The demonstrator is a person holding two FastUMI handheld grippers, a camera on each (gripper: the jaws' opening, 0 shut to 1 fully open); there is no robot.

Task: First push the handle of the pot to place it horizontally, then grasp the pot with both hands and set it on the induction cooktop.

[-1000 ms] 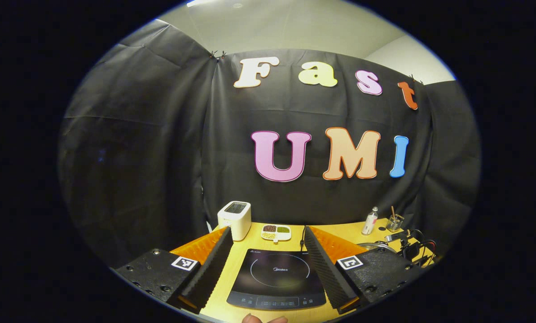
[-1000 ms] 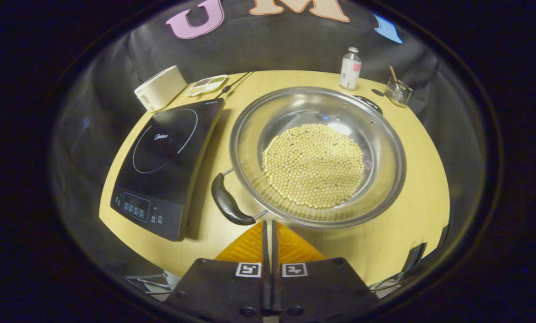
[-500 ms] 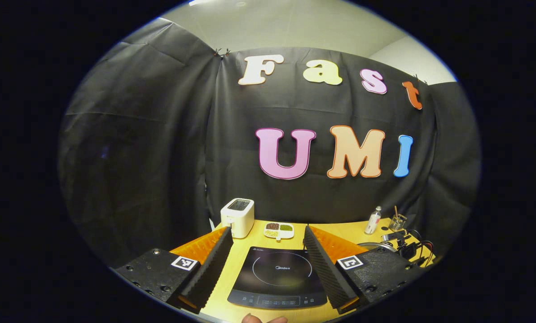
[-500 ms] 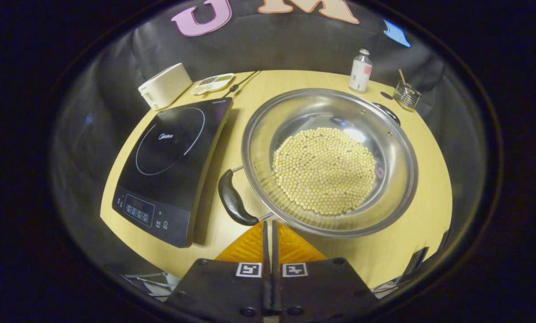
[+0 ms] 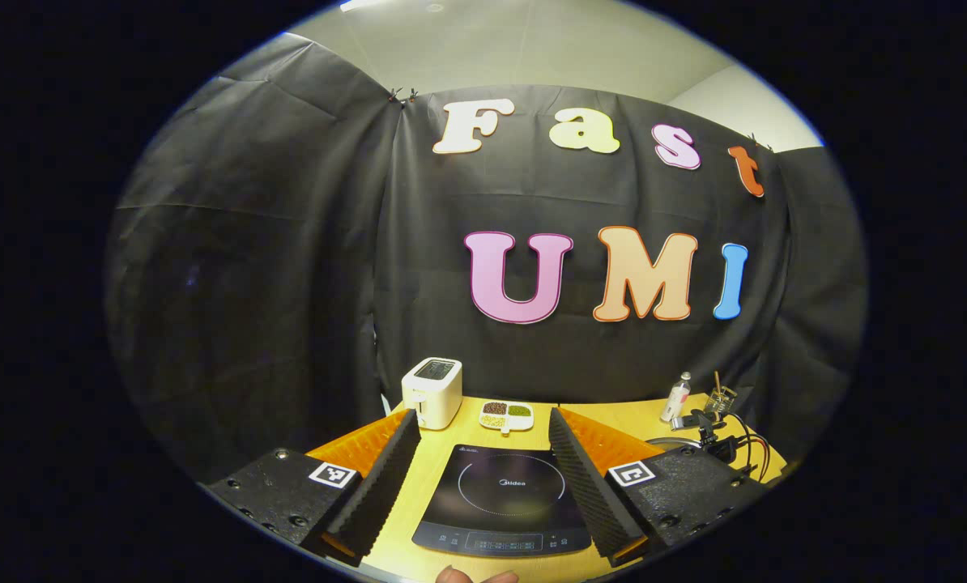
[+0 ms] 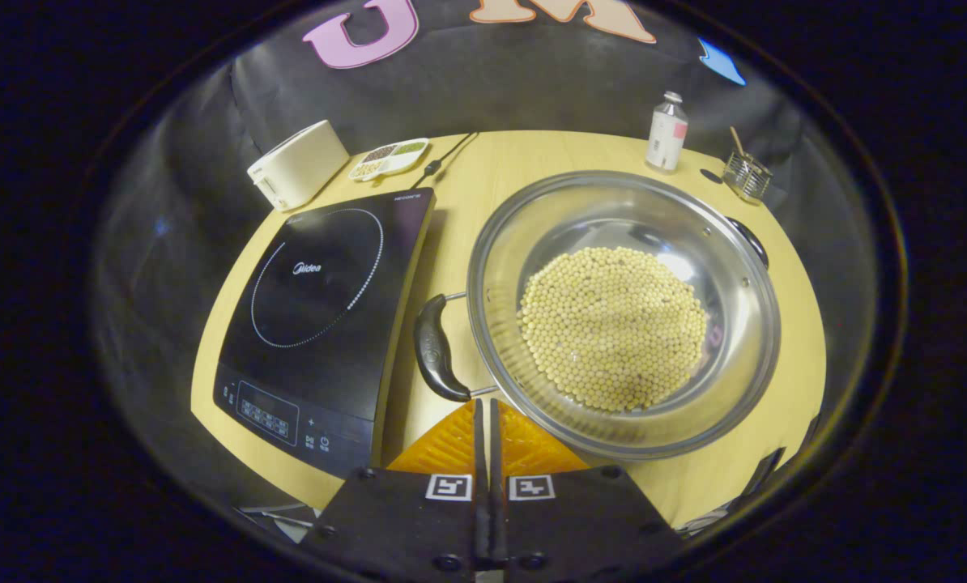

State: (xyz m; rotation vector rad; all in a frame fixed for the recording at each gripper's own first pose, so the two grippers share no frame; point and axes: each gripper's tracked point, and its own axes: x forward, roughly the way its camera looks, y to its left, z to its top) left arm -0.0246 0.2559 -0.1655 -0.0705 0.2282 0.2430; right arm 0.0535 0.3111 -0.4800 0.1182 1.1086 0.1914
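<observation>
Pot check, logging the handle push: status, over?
Right gripper shut, tips at the pot handle. Left gripper open above the cooktop. Pot on table beside cooktop. Nothing between them.

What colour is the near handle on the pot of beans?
Black, on the handle of the steel pot, clearest in the right gripper view.

Black gripper bodies (image 5: 483,478), ribbed jaws, square coded markers, dark screws

Toaster (image 6: 297,165), sectioned dish (image 6: 389,158), bottle (image 6: 666,132), perhaps a glass holder (image 6: 747,175).
</observation>
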